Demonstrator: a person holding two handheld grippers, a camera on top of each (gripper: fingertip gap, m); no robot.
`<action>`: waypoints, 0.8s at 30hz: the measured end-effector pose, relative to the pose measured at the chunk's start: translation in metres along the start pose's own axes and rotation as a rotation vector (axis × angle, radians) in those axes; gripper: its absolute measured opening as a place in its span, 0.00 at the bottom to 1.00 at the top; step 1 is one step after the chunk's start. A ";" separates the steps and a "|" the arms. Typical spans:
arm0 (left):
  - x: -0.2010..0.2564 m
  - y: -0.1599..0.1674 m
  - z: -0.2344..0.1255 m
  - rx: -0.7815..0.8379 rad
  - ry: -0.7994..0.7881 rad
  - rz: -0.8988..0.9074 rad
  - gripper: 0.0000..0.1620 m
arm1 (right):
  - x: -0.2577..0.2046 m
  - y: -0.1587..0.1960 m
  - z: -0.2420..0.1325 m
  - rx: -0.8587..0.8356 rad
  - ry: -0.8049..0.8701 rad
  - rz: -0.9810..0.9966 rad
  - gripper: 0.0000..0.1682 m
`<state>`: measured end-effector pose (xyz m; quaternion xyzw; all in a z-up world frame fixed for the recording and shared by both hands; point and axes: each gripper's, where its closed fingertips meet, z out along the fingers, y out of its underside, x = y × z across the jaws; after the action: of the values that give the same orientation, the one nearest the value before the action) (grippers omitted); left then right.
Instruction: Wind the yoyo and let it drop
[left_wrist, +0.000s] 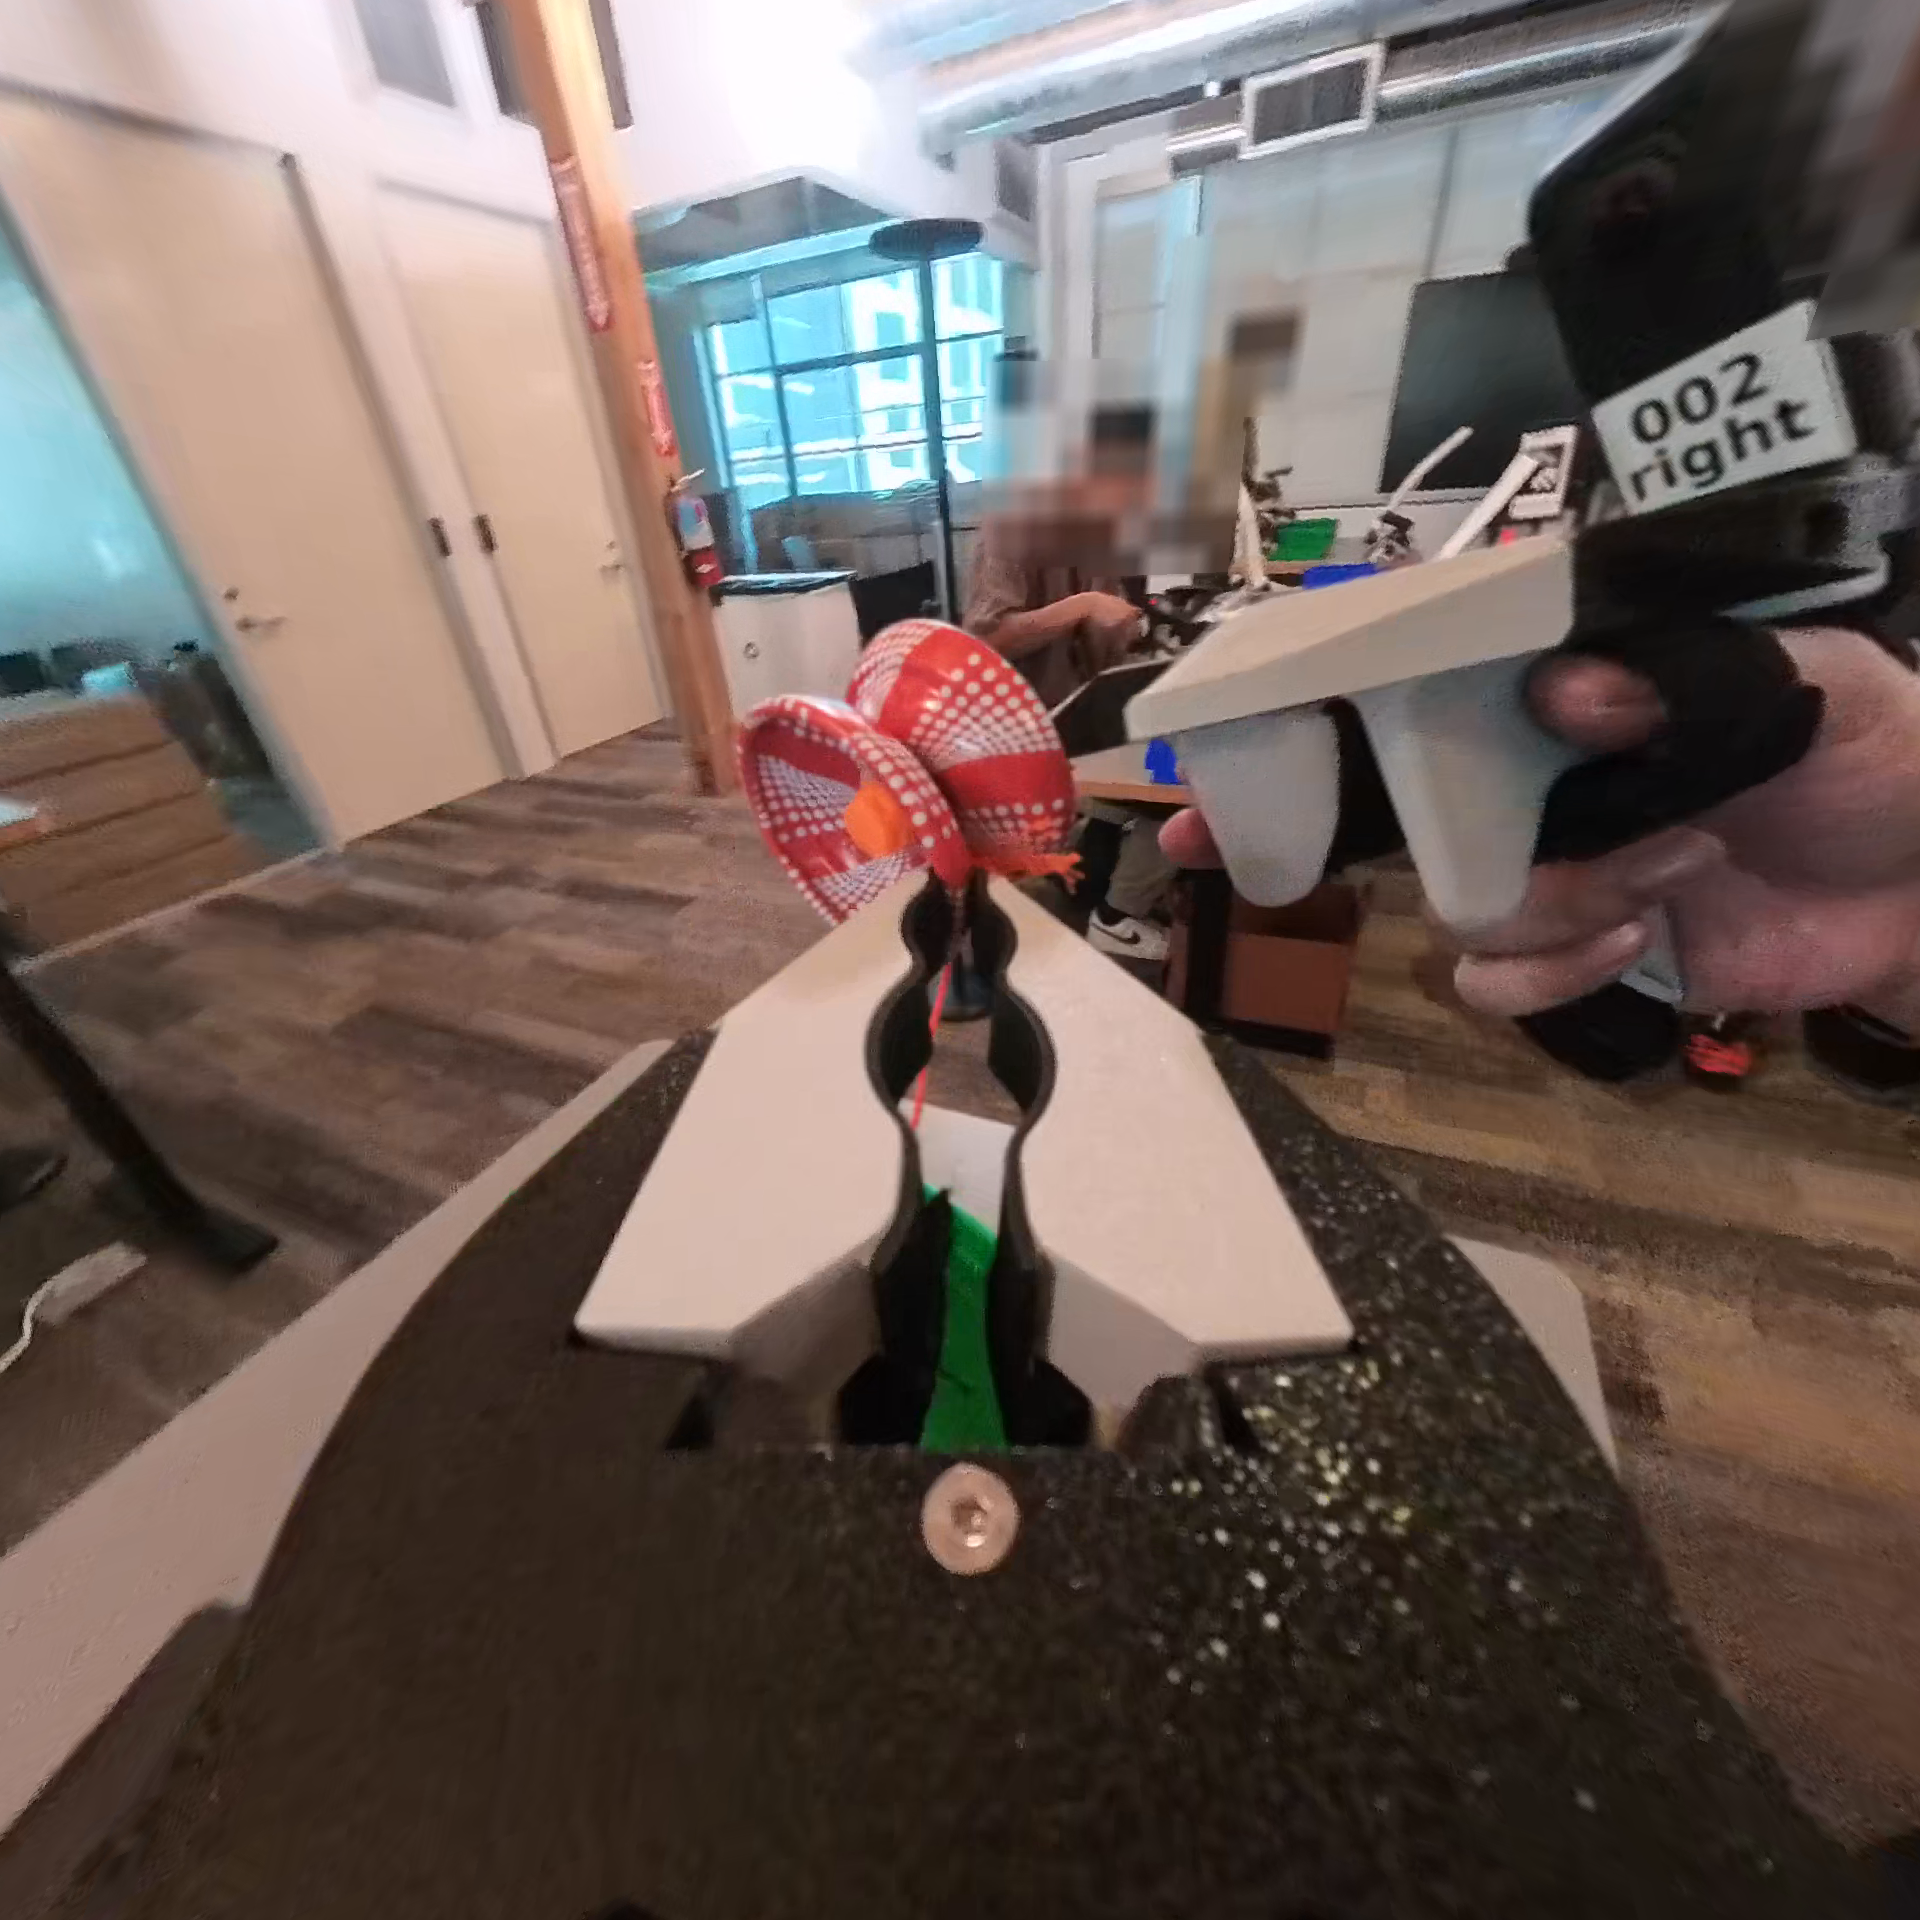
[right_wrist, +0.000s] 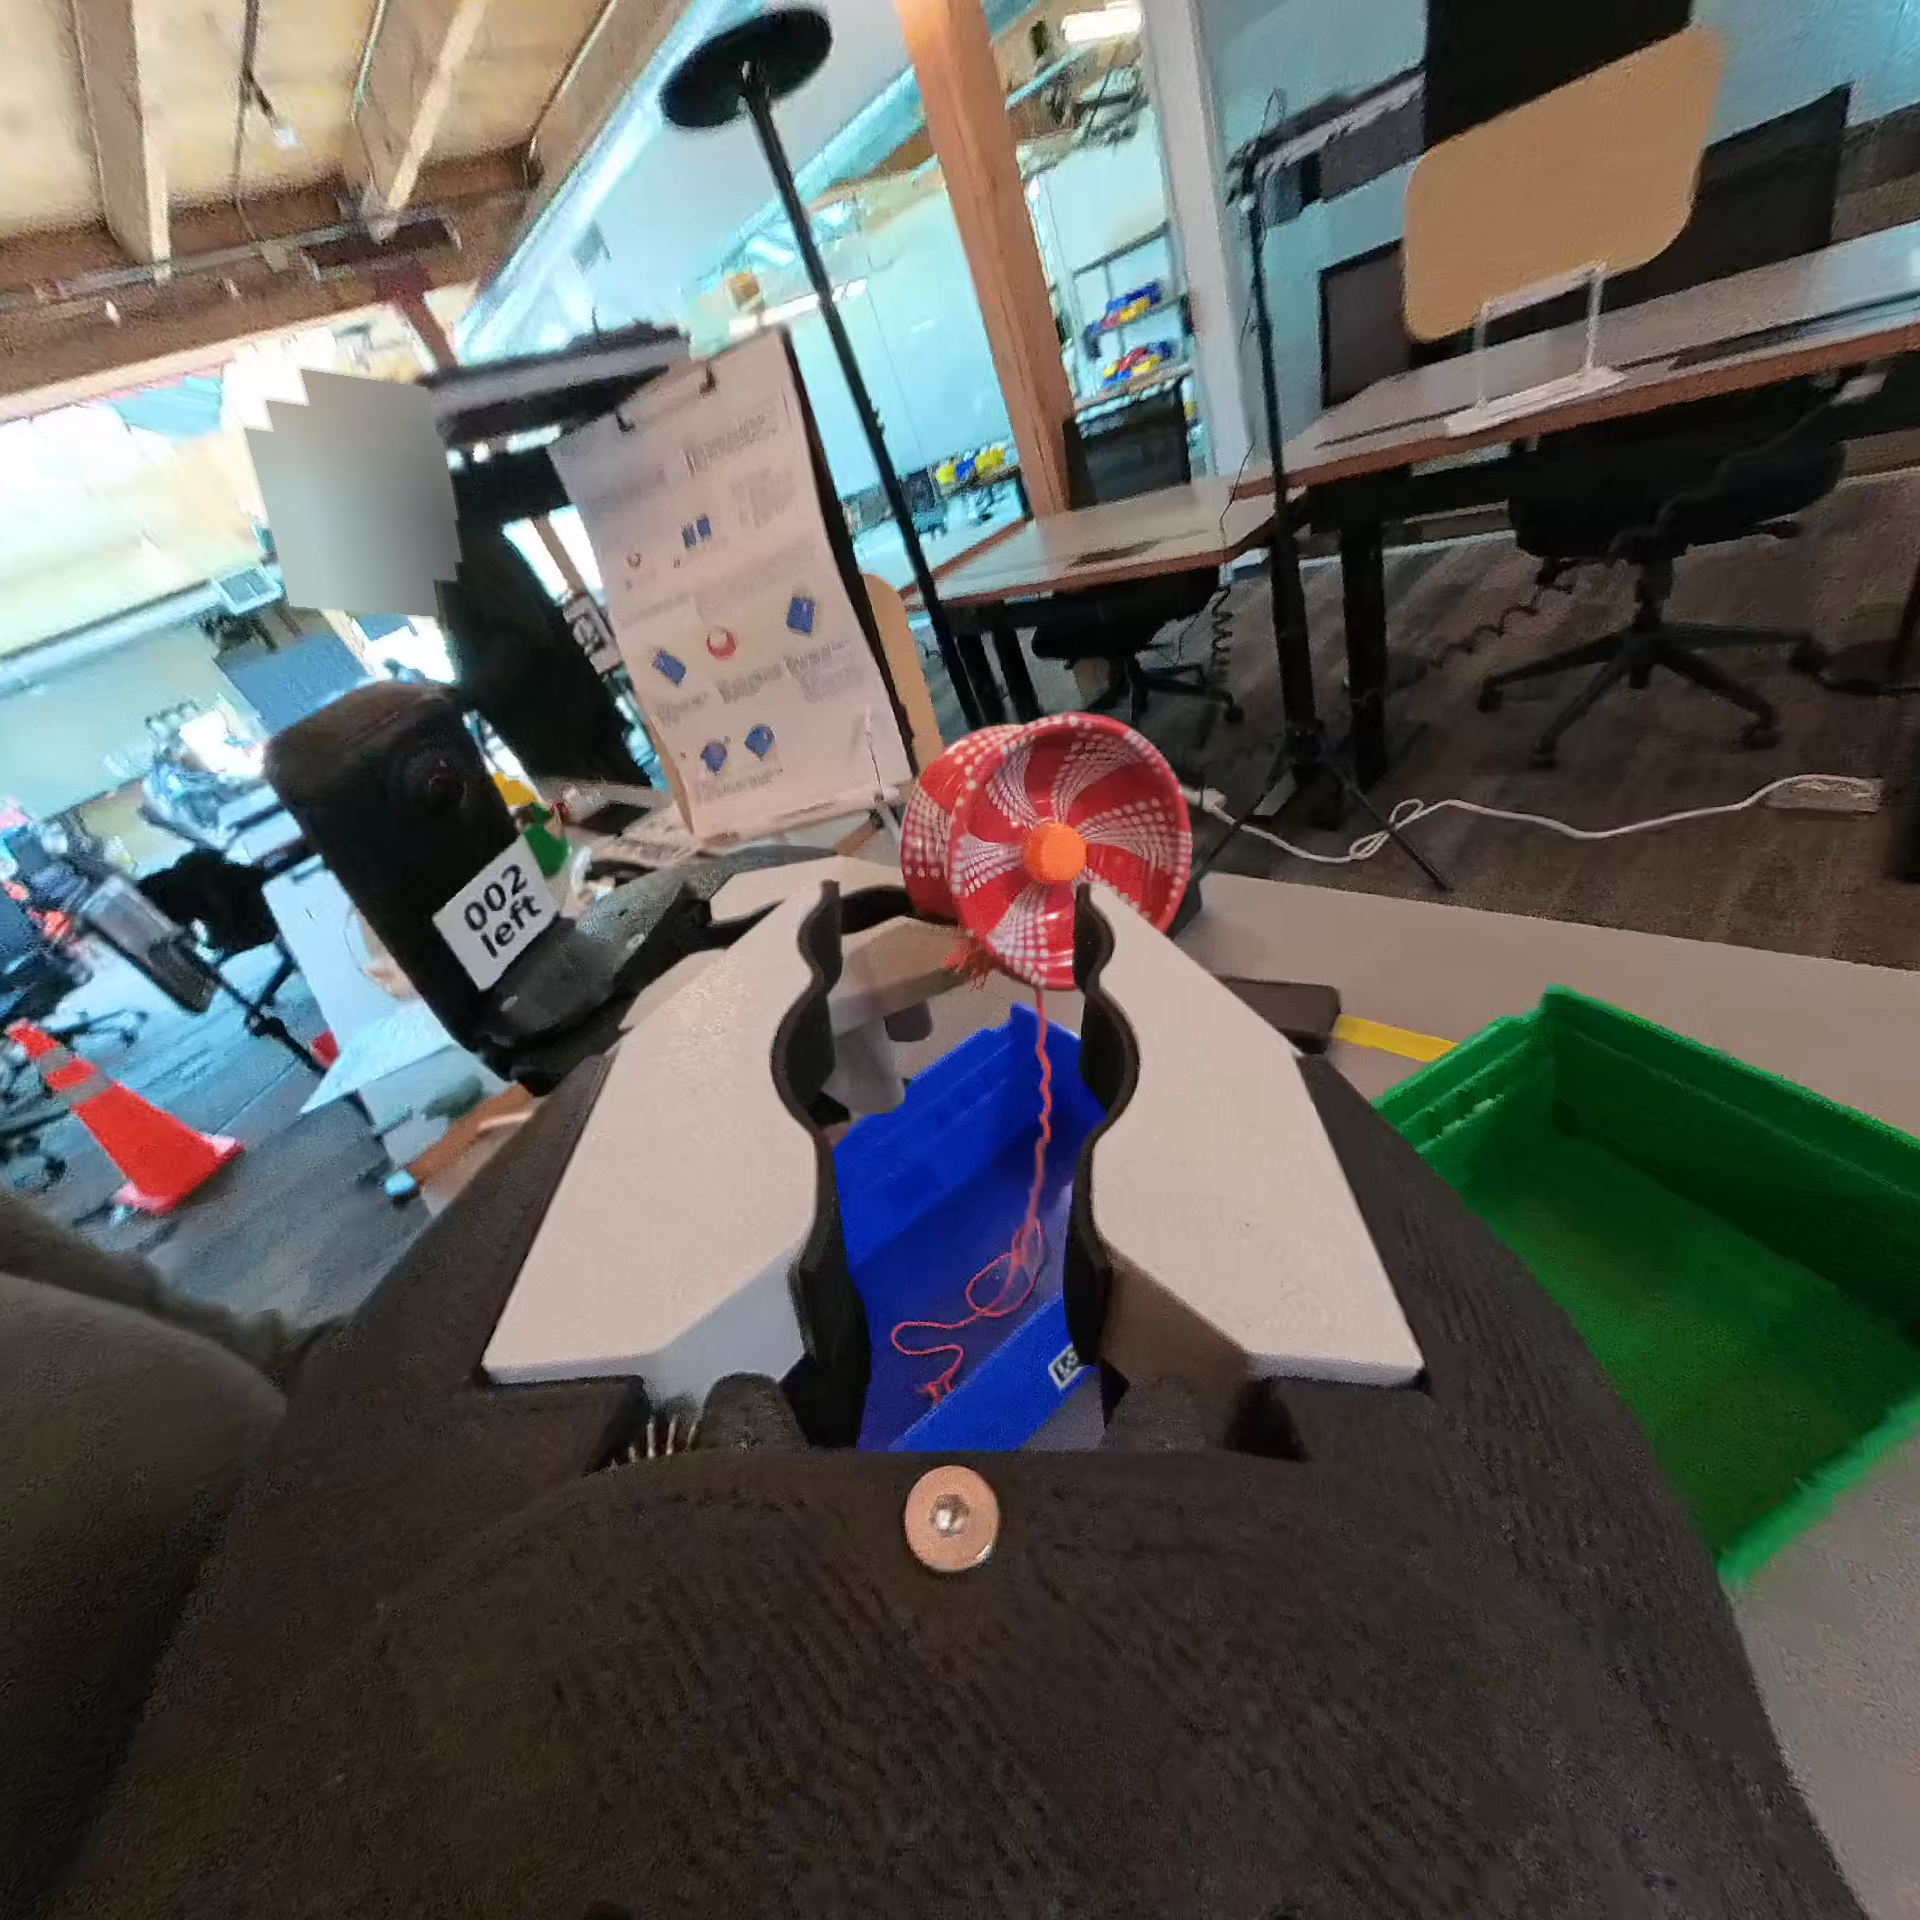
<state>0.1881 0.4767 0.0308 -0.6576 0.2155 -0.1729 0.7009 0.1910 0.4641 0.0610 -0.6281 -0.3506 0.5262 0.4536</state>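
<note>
While the yoyo (left_wrist: 904, 774) sits up in the air, the left gripper (left_wrist: 961, 899) has its two tips squeezed together right under it, pinching the red string (left_wrist: 928, 1049) at the groove between the two red-and-white spotted halves. Down from that pinch the string runs through the thin gap between the grey fingers (left_wrist: 790, 1122). To the left of the yoyo lies lots of open carpet floor (left_wrist: 436, 935), reaching back to the white doors (left_wrist: 416, 468) and a wooden post (left_wrist: 634, 416). To the right, the right gripper (left_wrist: 1132, 717) comes in from the side, held by a person's hand (left_wrist: 1704, 831), and its tip is just beside the yoyo's far half. In the right wrist view, the left gripper's black body (right_wrist: 416, 831) stands on the left side. An orange cone (right_wrist: 135, 1132) stands on the floor farther left. In the middle, the right gripper (right_wrist: 951, 914) has its fingers apart, with the yoyo (right_wrist: 1044, 847) by the tip of the finger (right_wrist: 1236, 1164) on the right; I cannot tell if they touch. The string (right_wrist: 1039, 1122) hangs down loose from the yoyo, and its curly end lies in a blue bin (right_wrist: 966, 1226) below. Farther right a green bin (right_wrist: 1714, 1247) sits on the grey table (right_wrist: 1558, 966), near its front edge.
</note>
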 end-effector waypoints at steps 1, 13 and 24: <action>0.017 -0.007 0.011 0.005 0.046 0.054 0.01 | 0.001 -0.007 -0.014 0.025 0.020 -0.002 0.25; 0.206 -0.088 0.098 0.260 0.433 0.333 0.04 | -0.001 -0.071 -0.221 0.252 0.439 -0.345 0.01; 0.325 -0.143 0.145 0.438 0.684 0.103 0.31 | -0.146 -0.184 -0.524 0.621 1.241 -0.978 0.01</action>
<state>0.5457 0.4178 0.1555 -0.3856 0.4269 -0.3878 0.7202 0.6811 0.2881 0.3017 -0.4277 -0.1101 -0.0967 0.8920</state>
